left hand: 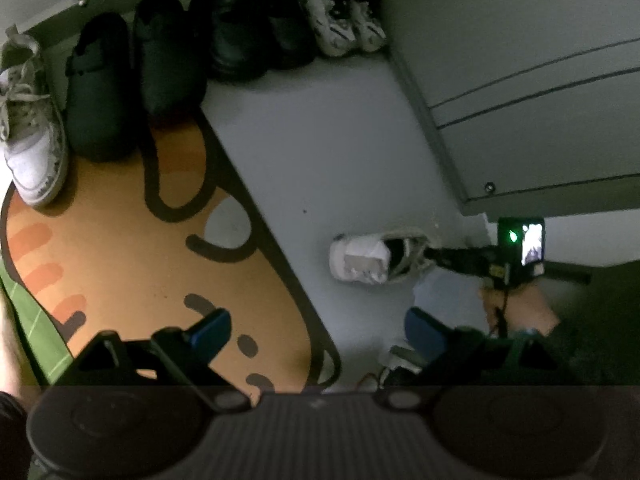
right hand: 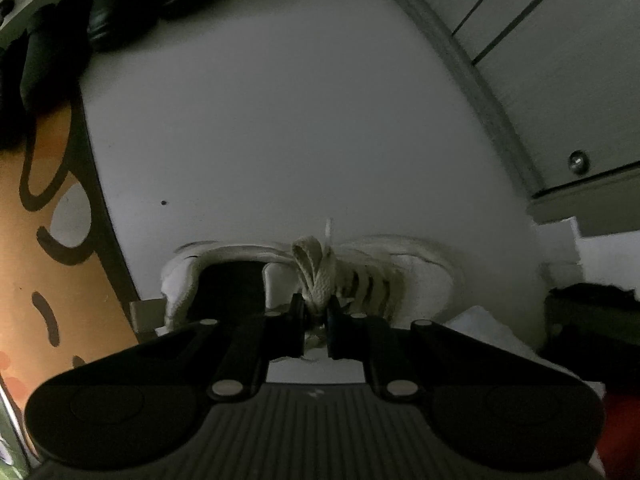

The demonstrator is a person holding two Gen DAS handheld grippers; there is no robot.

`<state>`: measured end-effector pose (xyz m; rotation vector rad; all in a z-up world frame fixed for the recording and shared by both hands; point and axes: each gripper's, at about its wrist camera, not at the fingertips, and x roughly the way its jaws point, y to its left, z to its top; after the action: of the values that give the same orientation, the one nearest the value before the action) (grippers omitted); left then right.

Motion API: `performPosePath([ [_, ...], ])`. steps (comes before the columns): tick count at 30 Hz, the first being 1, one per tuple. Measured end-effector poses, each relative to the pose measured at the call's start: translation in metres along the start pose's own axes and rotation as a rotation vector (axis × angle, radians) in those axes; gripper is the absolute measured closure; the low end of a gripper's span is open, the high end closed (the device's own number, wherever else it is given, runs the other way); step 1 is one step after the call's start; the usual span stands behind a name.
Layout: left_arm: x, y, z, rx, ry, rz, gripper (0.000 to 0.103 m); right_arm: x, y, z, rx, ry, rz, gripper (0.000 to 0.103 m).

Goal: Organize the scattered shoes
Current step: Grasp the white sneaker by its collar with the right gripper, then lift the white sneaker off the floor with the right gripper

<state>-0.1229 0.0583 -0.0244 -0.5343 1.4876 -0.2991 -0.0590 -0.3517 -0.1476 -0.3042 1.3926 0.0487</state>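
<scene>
A white lace-up sneaker (right hand: 412, 276) hangs over the pale floor, and my right gripper (right hand: 316, 320) is shut on its knotted laces (right hand: 314, 272). In the left wrist view the same sneaker (left hand: 360, 258) shows at mid right, with the right gripper (left hand: 427, 255) at its opening. My left gripper (left hand: 316, 330) stands open over the edge of the orange mat, with nothing between its fingers. Along the far wall stand a white sneaker (left hand: 34, 136), two dark pairs (left hand: 132, 80) (left hand: 252, 28) and a white patterned pair (left hand: 344, 20).
An orange mat with dark outlines (left hand: 160, 240) covers the floor at left. A white cabinet with drawer lines (left hand: 520, 100) stands at right. Another light shoe (left hand: 394, 364) lies behind my left gripper's right finger. A person's hand (left hand: 516, 312) grips the right tool.
</scene>
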Motion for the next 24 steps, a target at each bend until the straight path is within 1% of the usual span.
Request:
performPosePath([
  [3, 0.003, 0.0, 0.001, -0.01, 0.008, -0.004, 0.008, -0.008, -0.005, 0.0, 0.002, -0.011, -0.001, 0.093],
  [7, 0.001, -0.004, 0.002, 0.016, 0.028, -0.024, 0.008, -0.023, -0.004, -0.003, 0.002, -0.027, 0.009, 0.093],
  [11, -0.003, 0.003, 0.007, 0.005, 0.013, -0.015, 0.008, -0.041, 0.001, -0.005, 0.001, -0.053, 0.029, 0.093],
  [15, -0.002, 0.008, 0.007, -0.026, 0.017, -0.02, 0.008, -0.064, 0.009, -0.007, 0.005, -0.087, 0.052, 0.093],
  [18, -0.004, 0.006, 0.007, -0.003, 0.036, -0.038, 0.008, -0.088, 0.019, -0.006, 0.017, -0.121, 0.072, 0.093],
  [24, -0.018, 0.008, 0.007, 0.023, 0.004, -0.024, 0.008, -0.128, 0.041, -0.006, 0.036, -0.184, 0.103, 0.093],
])
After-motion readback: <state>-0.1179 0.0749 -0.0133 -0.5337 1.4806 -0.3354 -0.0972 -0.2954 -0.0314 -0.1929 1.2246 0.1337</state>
